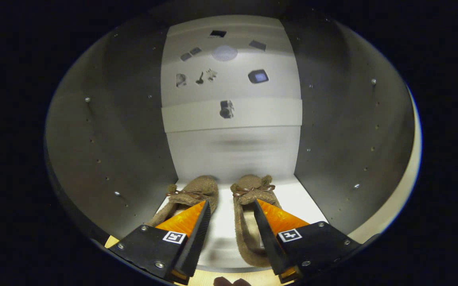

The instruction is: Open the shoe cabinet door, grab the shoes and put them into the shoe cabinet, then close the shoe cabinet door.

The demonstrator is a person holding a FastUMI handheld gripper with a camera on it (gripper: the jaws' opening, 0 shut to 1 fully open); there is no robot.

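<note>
Brown fuzzy slippers with thin brown bow laces (229,198) sit side by side on the white shelf floor (223,222) inside the shoe cabinet (113,139), low in the middle of the frame, toes pointing at the pale back panel (233,151). Grey side walls dotted with small holes and screws rise on the left and right. The hand-held gripper (232,206) is spread wide and holds nothing; one finger lies over the left slipper, the other over the right slipper's outer edge. Fingertips of a hand (231,282) peek in at the bottom centre.
</note>
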